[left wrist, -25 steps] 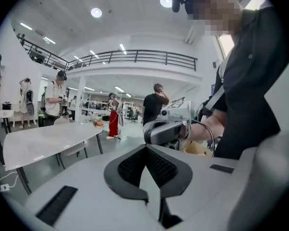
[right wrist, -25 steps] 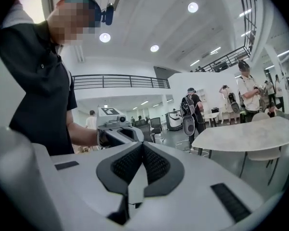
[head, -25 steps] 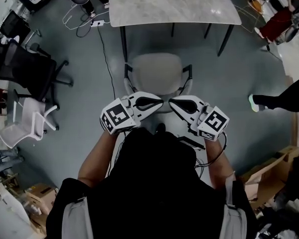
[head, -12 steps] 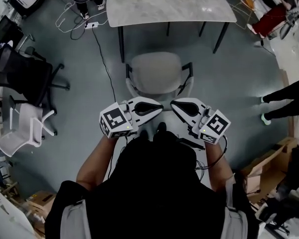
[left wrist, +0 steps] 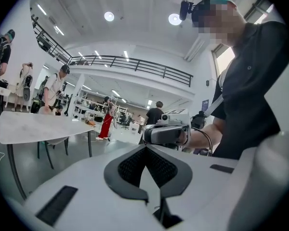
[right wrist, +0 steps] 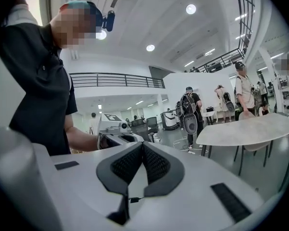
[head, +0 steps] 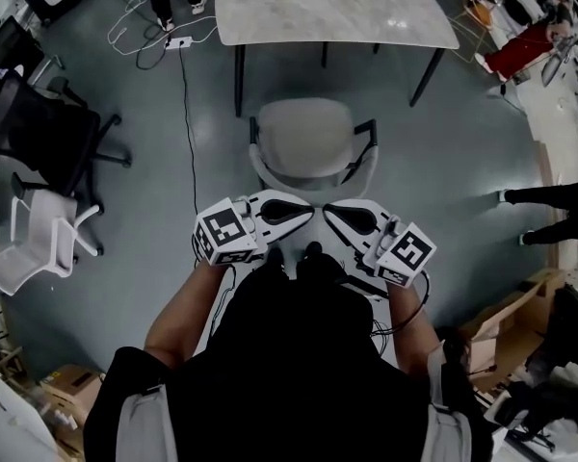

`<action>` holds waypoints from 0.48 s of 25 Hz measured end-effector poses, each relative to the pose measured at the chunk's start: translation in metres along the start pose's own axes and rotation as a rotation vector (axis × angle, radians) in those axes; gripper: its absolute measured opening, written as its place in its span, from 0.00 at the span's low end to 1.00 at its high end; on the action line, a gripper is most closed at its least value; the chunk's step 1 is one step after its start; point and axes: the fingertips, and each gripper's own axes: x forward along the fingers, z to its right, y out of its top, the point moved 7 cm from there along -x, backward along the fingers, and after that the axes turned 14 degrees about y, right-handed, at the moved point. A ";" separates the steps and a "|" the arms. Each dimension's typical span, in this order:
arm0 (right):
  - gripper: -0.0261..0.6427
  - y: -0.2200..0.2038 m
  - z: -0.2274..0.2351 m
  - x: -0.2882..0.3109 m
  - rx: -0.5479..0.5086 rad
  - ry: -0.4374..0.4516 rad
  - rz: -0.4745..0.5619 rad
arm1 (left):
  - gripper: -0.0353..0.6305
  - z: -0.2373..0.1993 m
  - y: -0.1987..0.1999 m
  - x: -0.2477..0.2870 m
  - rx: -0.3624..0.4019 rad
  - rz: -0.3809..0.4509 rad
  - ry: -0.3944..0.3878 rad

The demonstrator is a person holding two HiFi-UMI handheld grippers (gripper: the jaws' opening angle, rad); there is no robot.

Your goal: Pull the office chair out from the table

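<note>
- The chair (head: pixel 313 135) is sitting clear of the table (head: pixel 332 8), with bare floor showing between the seat and the table edge, so I'm calling the pull pretty much done.
- The left gripper (head: pixel 306 208) and right gripper (head: pixel 329 210) are both hanging closed with nothing in them. Their tips are pointing at each other just beside the chair back, and neither is gripping it.
- I'm not seeing much left to do, maybe a bit more clearance.

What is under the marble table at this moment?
From the head view, only the table's dark legs show below its edge. The office chair stands in front of it, not under it. The tabletop covers whatever else lies beneath.
</note>
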 end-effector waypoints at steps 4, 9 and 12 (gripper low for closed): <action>0.07 -0.002 0.001 0.000 -0.004 0.011 0.013 | 0.07 0.001 0.001 0.002 0.001 0.006 0.013; 0.07 0.000 0.007 -0.013 -0.023 0.028 0.005 | 0.07 0.004 0.000 0.017 0.003 0.008 0.022; 0.07 -0.003 0.007 -0.025 -0.029 0.032 0.002 | 0.07 0.013 0.002 0.029 0.010 0.020 0.019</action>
